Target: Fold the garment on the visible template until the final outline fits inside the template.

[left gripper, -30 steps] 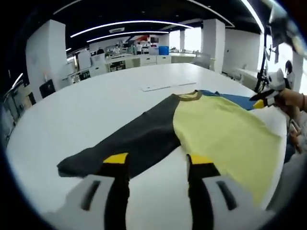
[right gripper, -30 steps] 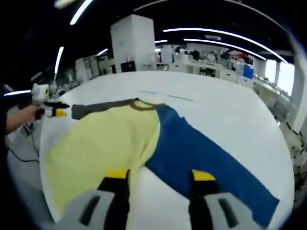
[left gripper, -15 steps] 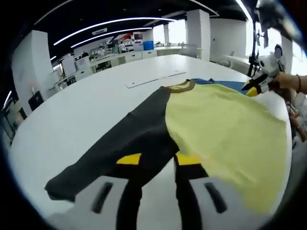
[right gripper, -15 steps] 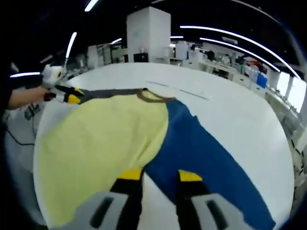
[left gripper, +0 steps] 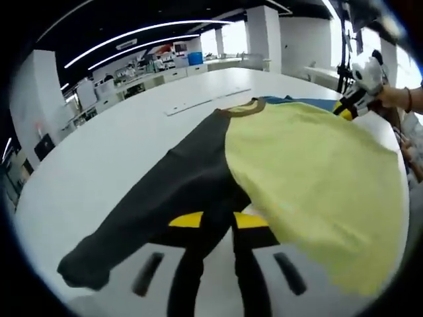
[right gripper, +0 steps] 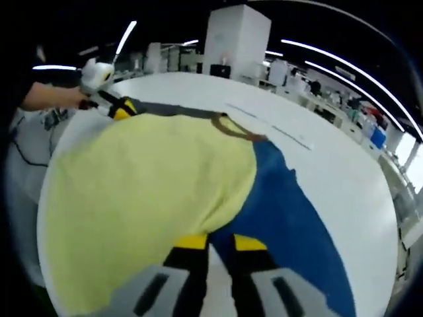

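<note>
Here garment (left gripper: pixel 291 165) sleeve edges between both grippers' fingers (left gripper: pixel 187 220).

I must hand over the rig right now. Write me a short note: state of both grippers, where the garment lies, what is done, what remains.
Left gripper: jaws nearly closed at the seam where the dark sleeve meets the yellow body; whether cloth is pinched, I cannot tell.
Right gripper: jaws nearly closed at the seam of the blue sleeve; grip also unclear.
The garment lies flat on the white table, both sleeves spread out, collar away from the person.
Done: garment spread. Left: every fold. No template outline is clear to me.
</note>
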Demonstrator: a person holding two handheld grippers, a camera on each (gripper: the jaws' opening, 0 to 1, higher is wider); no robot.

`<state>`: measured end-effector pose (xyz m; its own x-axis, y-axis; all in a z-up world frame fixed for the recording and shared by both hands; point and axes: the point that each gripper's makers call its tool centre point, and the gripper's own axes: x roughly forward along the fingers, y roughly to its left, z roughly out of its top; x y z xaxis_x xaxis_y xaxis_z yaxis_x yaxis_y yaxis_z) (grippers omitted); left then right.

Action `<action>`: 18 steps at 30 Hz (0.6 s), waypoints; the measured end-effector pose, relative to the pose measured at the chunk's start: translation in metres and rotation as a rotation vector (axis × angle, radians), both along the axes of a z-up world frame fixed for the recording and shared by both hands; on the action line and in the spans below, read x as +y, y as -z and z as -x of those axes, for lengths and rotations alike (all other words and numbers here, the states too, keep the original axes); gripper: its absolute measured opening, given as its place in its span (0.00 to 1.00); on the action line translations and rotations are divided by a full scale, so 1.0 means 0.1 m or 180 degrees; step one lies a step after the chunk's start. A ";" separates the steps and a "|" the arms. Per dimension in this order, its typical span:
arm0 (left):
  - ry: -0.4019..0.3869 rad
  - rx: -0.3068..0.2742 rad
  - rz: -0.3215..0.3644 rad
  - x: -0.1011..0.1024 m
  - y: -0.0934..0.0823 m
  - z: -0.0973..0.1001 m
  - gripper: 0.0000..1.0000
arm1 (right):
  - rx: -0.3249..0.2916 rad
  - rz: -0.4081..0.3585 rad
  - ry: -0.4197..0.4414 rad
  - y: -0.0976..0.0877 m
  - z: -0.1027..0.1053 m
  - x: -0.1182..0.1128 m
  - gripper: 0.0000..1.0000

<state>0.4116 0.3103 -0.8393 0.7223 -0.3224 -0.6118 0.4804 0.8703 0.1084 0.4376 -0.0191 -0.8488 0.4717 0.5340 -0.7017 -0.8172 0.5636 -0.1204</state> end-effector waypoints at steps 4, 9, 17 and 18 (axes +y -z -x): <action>0.0077 -0.0040 -0.0065 -0.01 0.01 -0.02 0.06 | -0.0092 0.0113 -0.0096 -0.01 0.02 0.01 0.00; 0.0059 -0.0065 -0.0097 0.02 0.01 -0.05 0.00 | -0.0121 0.0149 -0.0052 -0.02 0.00 -0.03 0.00; -0.0102 -0.0110 -0.0098 0.12 -0.08 -0.10 0.00 | -0.0201 0.0094 0.0223 -0.11 -0.13 -0.16 0.00; -0.0124 -0.0113 -0.0087 0.13 -0.09 -0.11 0.00 | -0.0214 0.0099 0.0248 -0.11 -0.15 -0.18 0.00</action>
<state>0.4225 0.3231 -0.8301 0.7553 -0.2771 -0.5939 0.4416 0.8848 0.1487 0.4521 -0.0375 -0.8375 0.5576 0.4723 -0.6827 -0.7605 0.6203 -0.1920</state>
